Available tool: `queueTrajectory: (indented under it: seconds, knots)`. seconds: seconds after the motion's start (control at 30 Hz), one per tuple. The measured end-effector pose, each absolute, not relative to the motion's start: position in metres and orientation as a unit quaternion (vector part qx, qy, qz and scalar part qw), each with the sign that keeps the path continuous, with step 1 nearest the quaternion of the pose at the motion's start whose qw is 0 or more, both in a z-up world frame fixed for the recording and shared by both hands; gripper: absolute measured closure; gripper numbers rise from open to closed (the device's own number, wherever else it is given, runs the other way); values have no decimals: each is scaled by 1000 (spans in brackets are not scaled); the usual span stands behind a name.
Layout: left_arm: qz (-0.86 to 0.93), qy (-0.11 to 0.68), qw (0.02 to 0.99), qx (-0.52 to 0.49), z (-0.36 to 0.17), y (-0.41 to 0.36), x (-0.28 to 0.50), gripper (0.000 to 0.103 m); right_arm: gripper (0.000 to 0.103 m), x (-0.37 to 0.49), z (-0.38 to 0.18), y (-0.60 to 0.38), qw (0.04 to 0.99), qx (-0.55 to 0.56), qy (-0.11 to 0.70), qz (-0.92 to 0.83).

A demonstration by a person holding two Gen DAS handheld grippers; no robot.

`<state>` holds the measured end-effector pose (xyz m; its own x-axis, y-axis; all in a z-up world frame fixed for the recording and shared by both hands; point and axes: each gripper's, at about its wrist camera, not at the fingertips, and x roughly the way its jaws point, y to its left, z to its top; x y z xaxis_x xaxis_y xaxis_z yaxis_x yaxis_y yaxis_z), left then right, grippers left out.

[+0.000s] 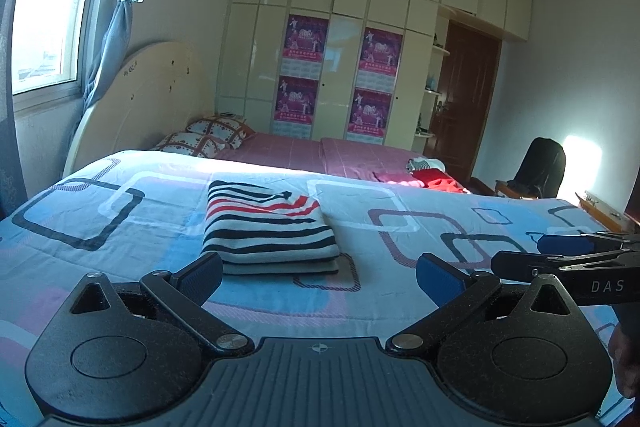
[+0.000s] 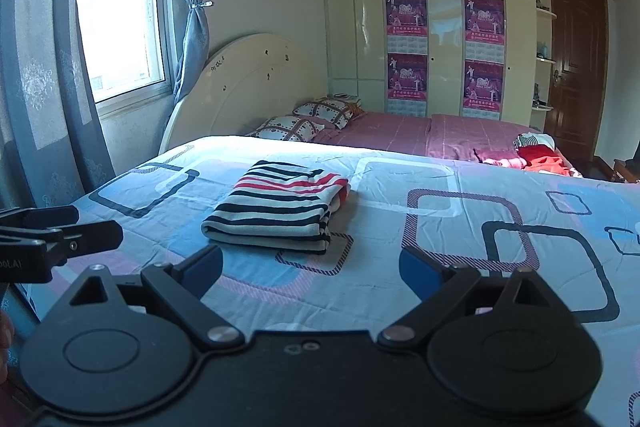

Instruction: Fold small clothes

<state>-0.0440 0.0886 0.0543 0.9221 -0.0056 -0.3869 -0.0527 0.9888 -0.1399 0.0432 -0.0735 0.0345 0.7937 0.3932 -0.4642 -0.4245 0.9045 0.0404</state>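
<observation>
With the striped garment (image 1: 268,227) folded on the bed (image 1: 120,239), both claws (image 1: 320,277) (image 2: 310,273) hover apart, empty; fetching another from the far pile (image 1: 432,175) seems next.

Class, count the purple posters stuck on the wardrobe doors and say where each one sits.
4, in two columns on the wardrobe: upper left poster, lower left poster, upper right poster, lower right poster. None appear hidden.
</observation>
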Motion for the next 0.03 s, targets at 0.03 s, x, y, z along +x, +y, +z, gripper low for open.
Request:
queueTrajectory:
  seconds: [0.03]
  knots:
    - [11,197,978,-74,55,88,-44,1,8,43,35,-74,946,-33,238,216]
